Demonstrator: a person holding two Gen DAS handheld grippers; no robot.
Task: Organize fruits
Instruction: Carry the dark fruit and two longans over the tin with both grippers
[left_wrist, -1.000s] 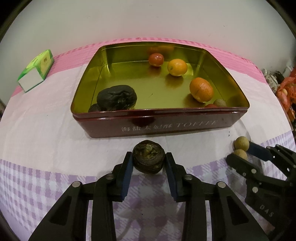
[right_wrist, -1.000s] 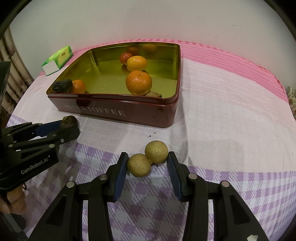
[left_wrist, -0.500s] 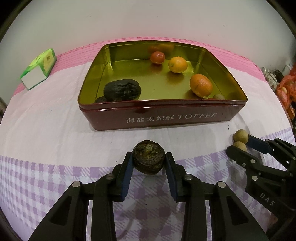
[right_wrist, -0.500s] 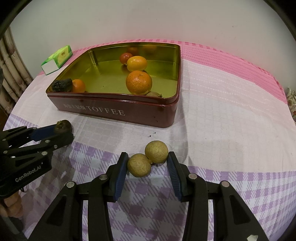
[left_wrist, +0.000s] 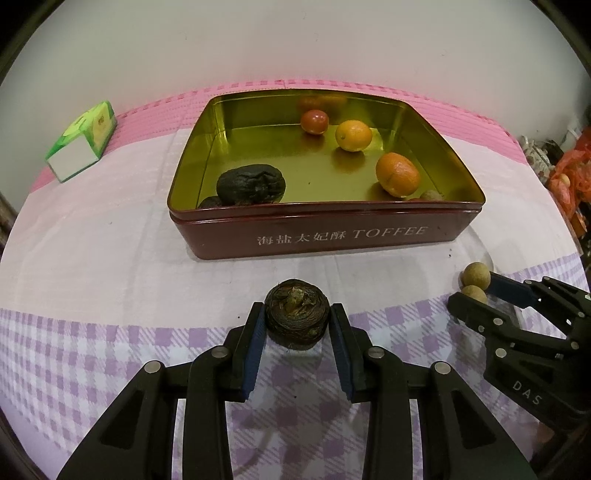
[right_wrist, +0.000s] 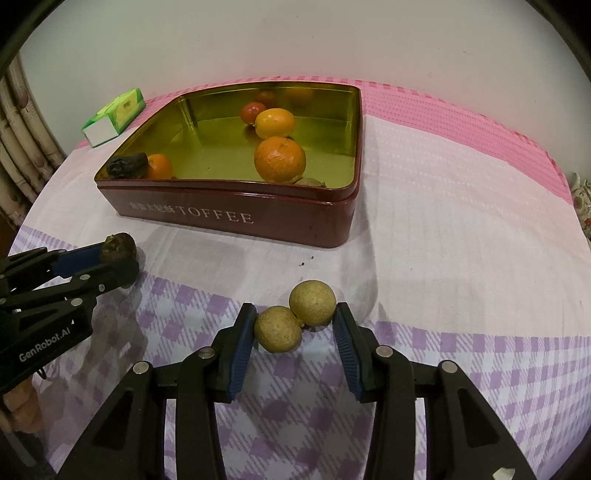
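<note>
My left gripper (left_wrist: 297, 325) is shut on a dark wrinkled brown fruit (left_wrist: 297, 318), held just above the tablecloth in front of the red toffee tin (left_wrist: 332, 236). My right gripper (right_wrist: 294, 325) is shut on a pair of joined tan longans (right_wrist: 295, 317); it also shows in the left wrist view (left_wrist: 476, 290). The tin holds an orange (left_wrist: 398, 174), a yellow-orange citrus (left_wrist: 353, 135), a small red fruit (left_wrist: 314, 122) and a black shrivelled fruit (left_wrist: 250, 184). The right wrist view shows another small orange (right_wrist: 159, 166) in the tin's near-left corner.
A green and white box (left_wrist: 83, 142) lies at the back left of the round table, near the wall. The tablecloth (right_wrist: 461, 221) is pink and white with purple checks at the front. Clutter (left_wrist: 569, 177) sits past the table's right edge.
My left gripper has pulled back from the tin with the brown fruit still in it; the tin looks farther off. The right gripper has stayed in place with the longans.
</note>
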